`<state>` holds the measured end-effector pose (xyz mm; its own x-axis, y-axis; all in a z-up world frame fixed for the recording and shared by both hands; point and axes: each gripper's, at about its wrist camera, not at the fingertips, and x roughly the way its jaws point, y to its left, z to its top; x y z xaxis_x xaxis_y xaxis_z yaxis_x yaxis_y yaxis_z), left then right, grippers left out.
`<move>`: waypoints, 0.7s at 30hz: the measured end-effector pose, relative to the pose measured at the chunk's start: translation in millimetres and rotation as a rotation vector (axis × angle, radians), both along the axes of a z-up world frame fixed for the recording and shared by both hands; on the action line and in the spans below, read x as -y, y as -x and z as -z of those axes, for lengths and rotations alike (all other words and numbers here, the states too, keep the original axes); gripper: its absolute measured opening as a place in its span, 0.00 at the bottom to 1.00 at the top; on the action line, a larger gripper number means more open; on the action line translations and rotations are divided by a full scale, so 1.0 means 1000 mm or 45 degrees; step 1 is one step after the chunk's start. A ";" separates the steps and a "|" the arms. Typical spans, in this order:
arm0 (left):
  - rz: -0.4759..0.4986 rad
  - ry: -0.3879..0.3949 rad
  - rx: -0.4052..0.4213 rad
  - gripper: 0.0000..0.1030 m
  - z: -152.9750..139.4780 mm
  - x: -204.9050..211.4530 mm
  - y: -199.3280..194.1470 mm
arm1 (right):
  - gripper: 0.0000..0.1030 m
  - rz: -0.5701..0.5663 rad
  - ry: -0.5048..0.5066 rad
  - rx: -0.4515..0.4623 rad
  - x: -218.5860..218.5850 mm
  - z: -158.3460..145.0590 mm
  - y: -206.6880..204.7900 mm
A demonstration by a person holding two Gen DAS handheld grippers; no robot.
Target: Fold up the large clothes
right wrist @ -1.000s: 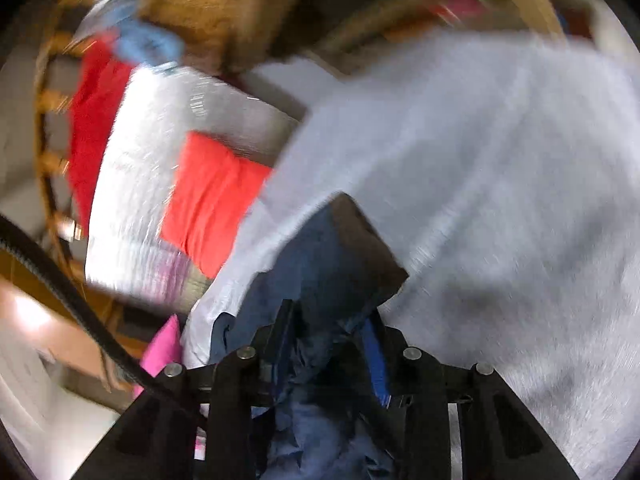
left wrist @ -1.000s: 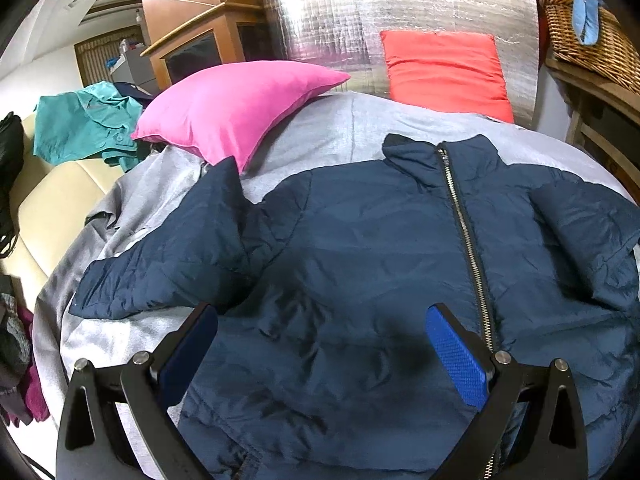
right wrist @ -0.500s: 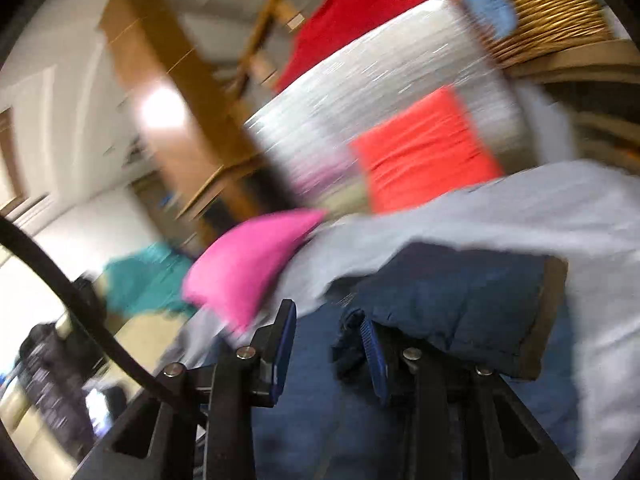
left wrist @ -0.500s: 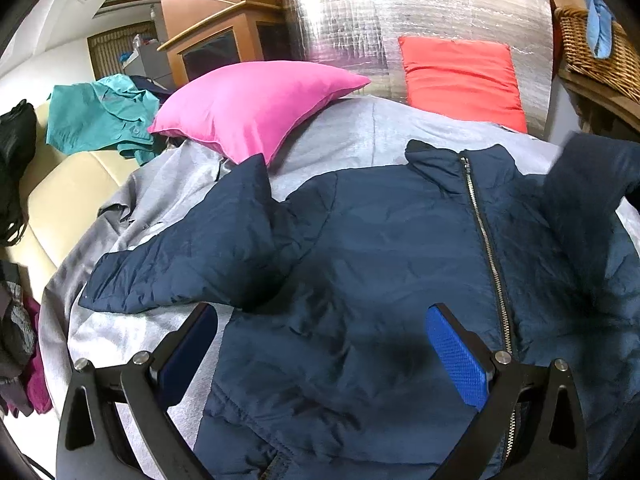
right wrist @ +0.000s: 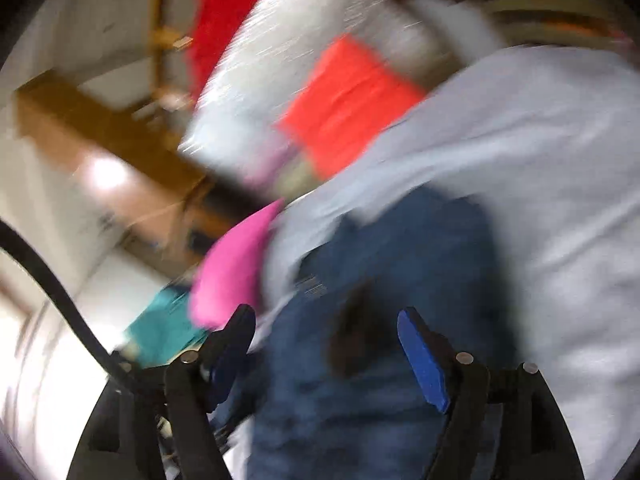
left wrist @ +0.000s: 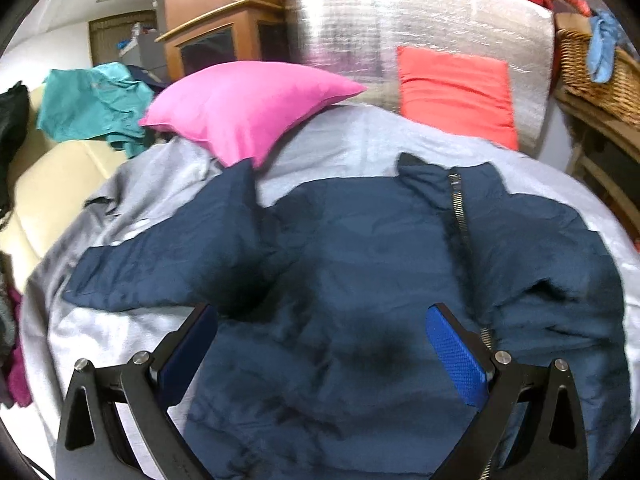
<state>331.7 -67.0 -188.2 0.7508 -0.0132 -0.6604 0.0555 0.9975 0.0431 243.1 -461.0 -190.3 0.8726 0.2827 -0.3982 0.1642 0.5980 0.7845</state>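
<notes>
Nearest in the left wrist view, the left hand-held gripper (left wrist: 320,344) hung released over the lower front of a navy-blue quilted zip-up jacket (left wrist: 360,288), its blue-padded fingers (left wrist: 456,360) spread wide and nothing pressed between them. The jacket lay front-up and spread out on a pale grey bedsheet (left wrist: 344,140), with its metal zipper (left wrist: 460,216) running up to the collar, one sleeve stretched out toward the left of the view and the other sleeve bunched over the body on the right side. In the blurred right wrist view, the right hand-held gripper (right wrist: 326,340) was opening, its blue pads apart, with the jacket's dark cloth (right wrist: 400,280) lying below and beyond the gap rather than clamped by them. Farther back, a bright pink cushion (left wrist: 248,112) rested on the sheet, its lower corner just beside the jacket's left-hand sleeve. Behind it stood a silver foil-covered panel (left wrist: 400,24) with a flat orange-red cushion (left wrist: 456,92) leaning against it. To the left, a crumpled teal garment (left wrist: 88,104) lay on a cream-coloured seat (left wrist: 52,188), and at the far right a woven wicker basket (left wrist: 592,72) held a light blue cloth (left wrist: 604,48).
</notes>
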 end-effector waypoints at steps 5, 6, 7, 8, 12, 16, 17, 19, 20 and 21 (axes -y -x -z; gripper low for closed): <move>0.188 0.070 0.011 1.00 -0.002 0.038 -0.005 | 0.66 0.128 -0.025 -0.259 0.024 0.036 -0.021; 0.240 0.063 0.027 1.00 -0.002 0.051 -0.007 | 0.58 0.127 -0.037 -0.304 0.025 0.043 -0.027; 0.271 0.054 0.040 1.00 -0.002 0.059 -0.007 | 0.57 0.131 -0.038 -0.337 0.028 0.048 -0.029; 0.307 0.043 0.058 1.00 -0.002 0.069 -0.008 | 0.57 0.144 -0.039 -0.379 0.030 0.054 -0.034; 0.395 -0.004 0.112 1.00 0.000 0.098 -0.014 | 0.57 0.123 -0.120 -0.428 0.033 0.077 -0.045; 0.377 -0.033 0.084 1.00 0.009 0.108 -0.033 | 0.51 0.102 -0.098 -0.505 0.031 0.094 -0.049; 0.373 -0.007 0.052 1.00 0.012 0.107 -0.040 | 0.51 0.109 -0.108 -0.498 0.030 0.094 -0.050; 0.352 0.040 0.008 0.88 0.016 0.105 -0.049 | 0.50 0.098 -0.111 -0.510 0.030 0.093 -0.049; 0.356 0.067 -0.014 0.80 0.018 0.104 -0.053 | 0.49 0.093 -0.109 -0.514 0.030 0.095 -0.048; 0.374 0.105 -0.043 0.62 0.019 0.103 -0.056 | 0.49 0.094 -0.110 -0.513 0.030 0.098 -0.046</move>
